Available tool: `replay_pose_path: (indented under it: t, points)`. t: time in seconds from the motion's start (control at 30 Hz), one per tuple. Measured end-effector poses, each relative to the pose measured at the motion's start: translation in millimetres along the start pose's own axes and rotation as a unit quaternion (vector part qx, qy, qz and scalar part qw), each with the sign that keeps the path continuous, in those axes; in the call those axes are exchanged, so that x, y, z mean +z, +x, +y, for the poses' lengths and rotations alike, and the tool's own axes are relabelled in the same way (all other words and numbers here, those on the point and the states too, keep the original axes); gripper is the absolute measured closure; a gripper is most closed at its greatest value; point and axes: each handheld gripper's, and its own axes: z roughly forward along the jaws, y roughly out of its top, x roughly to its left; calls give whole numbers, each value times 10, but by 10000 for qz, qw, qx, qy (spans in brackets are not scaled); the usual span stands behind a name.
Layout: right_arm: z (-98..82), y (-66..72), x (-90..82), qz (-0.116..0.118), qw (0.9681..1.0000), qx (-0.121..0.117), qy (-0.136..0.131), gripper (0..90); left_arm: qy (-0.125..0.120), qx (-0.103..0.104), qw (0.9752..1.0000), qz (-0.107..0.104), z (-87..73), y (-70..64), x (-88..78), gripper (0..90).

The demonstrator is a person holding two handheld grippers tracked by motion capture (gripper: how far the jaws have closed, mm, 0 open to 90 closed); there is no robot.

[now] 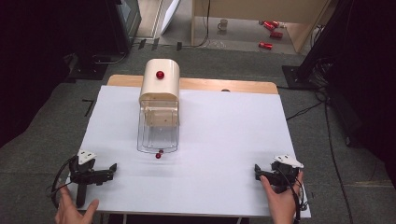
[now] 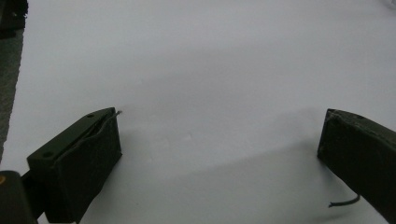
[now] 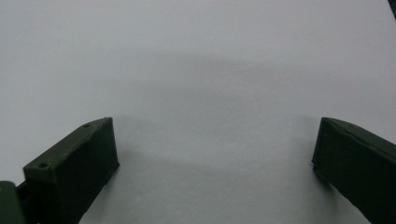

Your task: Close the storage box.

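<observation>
A cream box with a rounded top [image 1: 160, 88] stands at the back left of the white table [image 1: 224, 135], with a red knob [image 1: 160, 74] on its top. In front of it a clear plastic flap [image 1: 158, 130] lies down on the table, a small red knob [image 1: 158, 155] at its near edge. My left gripper [image 1: 112, 171] rests at the near left corner with its jaws pointing right. It is open over bare white surface [image 2: 219, 135]. My right gripper [image 1: 257, 172] sits at the near right, held by a hand, jaws pointing left, open and holding nothing [image 3: 215, 140].
A wooden strip [image 1: 233, 85] runs along the table's far edge. Beyond it on the floor are a mug [image 1: 223, 24], several red cans [image 1: 270, 25] and a wooden frame. Dark stands and cables [image 1: 308, 70] flank the table.
</observation>
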Motion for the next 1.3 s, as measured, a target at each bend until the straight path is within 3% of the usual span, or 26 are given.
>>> replay_pose_path:
  t: [0.23, 0.43, 0.63, 0.8, 1.3]
  points:
    - [5, 33, -7, -128, 9998, 127, -10, 4, -2, 6, 10000, 3, -1, -1, 1, 0]
    - [8, 160, -33, -154, 9996, 164, -152, 62, -1, -8, 10000, -8, 0, 0, 0, 0]
    - [117, 443, -103, 168, 9994, 24, -299, 73, -5, 6, 10000, 9, -2, -4, 1, 0]
    - [251, 729, -166, 414, 9978, -122, -503, 137, -8, 16, 10000, 17, -5, -7, 0, 0]
    - [398, 1467, -198, 1147, 9895, -473, -748, 247, -6, 24, 10000, 18, -5, -7, -1, 0]
